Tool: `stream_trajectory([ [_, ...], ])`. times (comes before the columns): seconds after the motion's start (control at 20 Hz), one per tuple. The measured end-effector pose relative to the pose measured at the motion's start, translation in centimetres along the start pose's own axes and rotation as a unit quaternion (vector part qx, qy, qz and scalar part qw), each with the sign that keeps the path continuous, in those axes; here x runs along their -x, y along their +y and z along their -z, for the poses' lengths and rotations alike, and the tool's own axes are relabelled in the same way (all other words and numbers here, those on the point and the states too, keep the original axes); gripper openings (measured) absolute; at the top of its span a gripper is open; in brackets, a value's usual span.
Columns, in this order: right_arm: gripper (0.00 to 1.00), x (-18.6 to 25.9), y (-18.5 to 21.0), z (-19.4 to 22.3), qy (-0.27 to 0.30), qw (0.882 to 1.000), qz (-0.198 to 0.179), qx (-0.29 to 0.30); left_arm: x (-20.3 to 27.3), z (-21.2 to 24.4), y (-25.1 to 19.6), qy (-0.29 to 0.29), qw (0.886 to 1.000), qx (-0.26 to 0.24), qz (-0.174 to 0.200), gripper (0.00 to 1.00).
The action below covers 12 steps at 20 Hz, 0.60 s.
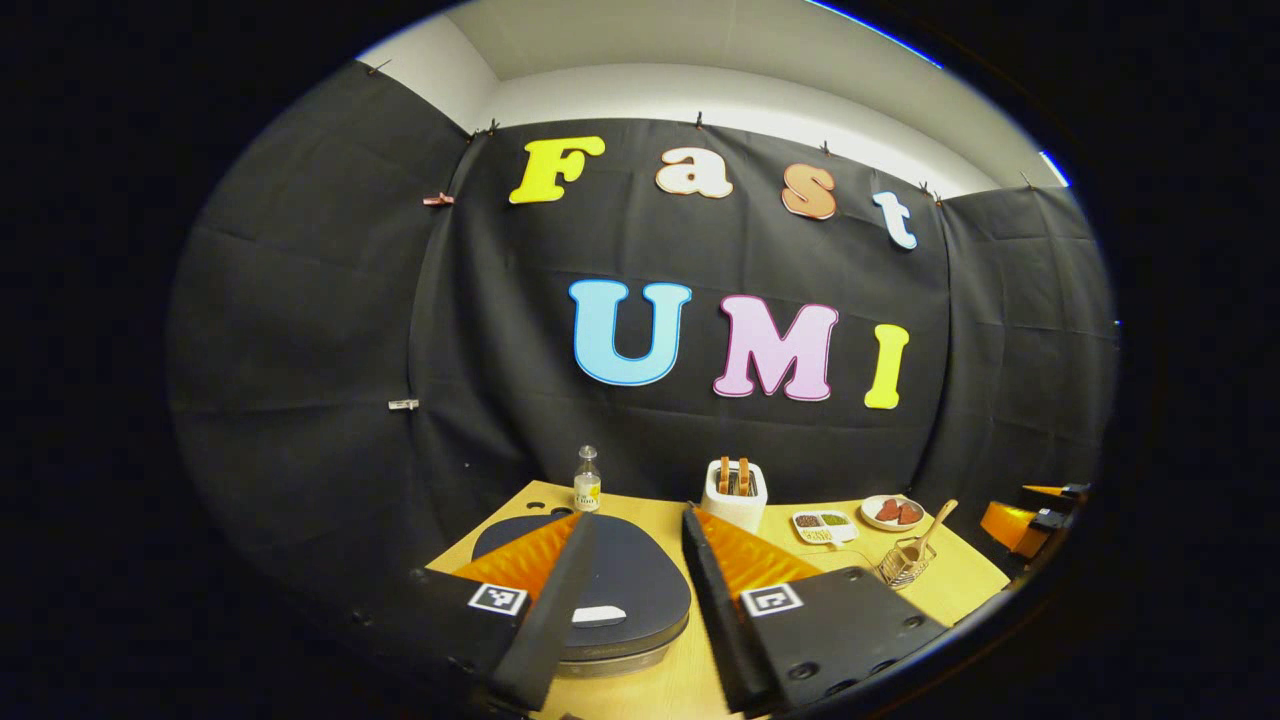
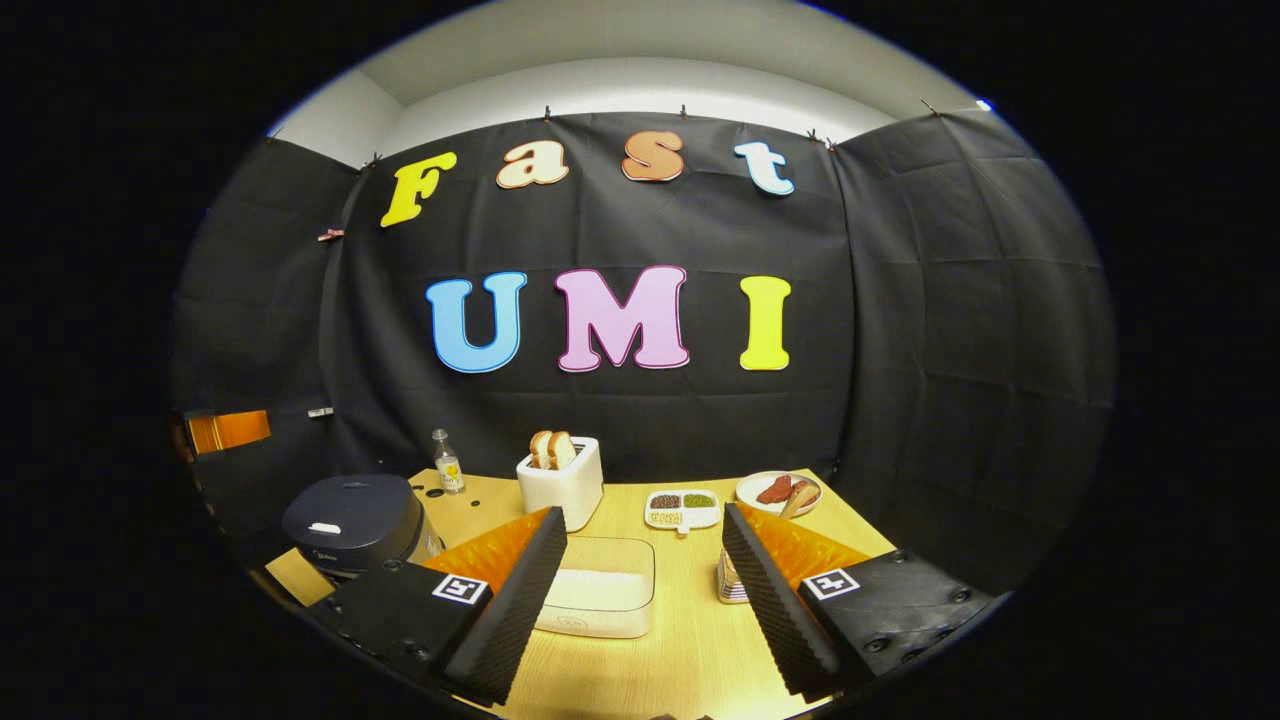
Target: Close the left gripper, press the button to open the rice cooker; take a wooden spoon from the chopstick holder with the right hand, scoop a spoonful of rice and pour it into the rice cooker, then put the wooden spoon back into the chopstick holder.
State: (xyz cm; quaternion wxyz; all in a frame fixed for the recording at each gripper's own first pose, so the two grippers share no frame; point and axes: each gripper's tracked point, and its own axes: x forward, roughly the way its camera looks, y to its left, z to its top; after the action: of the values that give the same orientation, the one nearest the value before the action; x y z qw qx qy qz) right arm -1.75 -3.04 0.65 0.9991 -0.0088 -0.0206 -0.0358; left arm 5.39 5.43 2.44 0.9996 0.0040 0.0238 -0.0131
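Observation:
The dark rice cooker (image 1: pixel 630 575) sits with its lid down just beyond my left gripper (image 1: pixel 638 516), whose fingers stand open and straddle it; a white button (image 1: pixel 598 615) shows on its front. The cooker (image 2: pixel 350 520) also shows at the left of the right gripper view. A wooden spoon (image 1: pixel 928 532) leans in the wire chopstick holder (image 1: pixel 905 565) at the right. My right gripper (image 2: pixel 642 515) is open and empty above a white box of rice (image 2: pixel 600 590). The chopstick holder (image 2: pixel 732 582) peeks out beside its right finger.
At the back of the wooden table (image 2: pixel 690 640) stand a white toaster (image 2: pixel 562 478) with bread, a small bottle (image 2: pixel 447 462), a divided dish (image 2: pixel 682 507) and a plate of food (image 2: pixel 778 490). The black cloth wall closes in behind and on both sides.

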Motion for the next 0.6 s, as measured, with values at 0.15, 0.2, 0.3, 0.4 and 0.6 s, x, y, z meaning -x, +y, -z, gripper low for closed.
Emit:
stream_trajectory([
  [0.15, 0.98, -0.5, -0.8, 0.0, 0.005, 1.000, 0.006, -0.001, -1.7, 1.4, 1.3, 0.036, 0.999, 0.006, -0.002, 0.39],
  [0.2, 0.98, -0.6, -1.0, 0.1, 0.009, 1.000, 0.008, -0.003, -2.2, 1.9, 1.6, 0.047, 0.999, 0.011, 0.000, 0.28],
  [0.3, 0.98, -1.1, -1.3, 0.0, 0.013, 1.000, 0.008, -0.004, -3.2, 3.6, 2.0, 0.082, 0.996, 0.034, 0.005, 0.13],
  [0.4, 0.98, -1.5, -1.4, 0.2, 0.021, 1.000, 0.004, -0.004, -3.9, 6.0, 2.4, 0.125, 0.990, 0.068, 0.015, 0.07],
  [0.6, 0.98, -2.9, -2.0, 0.3, 0.028, 1.000, -0.007, 0.000, -5.2, 10.0, 3.8, 0.172, 0.980, 0.102, -0.005, 0.05],
])
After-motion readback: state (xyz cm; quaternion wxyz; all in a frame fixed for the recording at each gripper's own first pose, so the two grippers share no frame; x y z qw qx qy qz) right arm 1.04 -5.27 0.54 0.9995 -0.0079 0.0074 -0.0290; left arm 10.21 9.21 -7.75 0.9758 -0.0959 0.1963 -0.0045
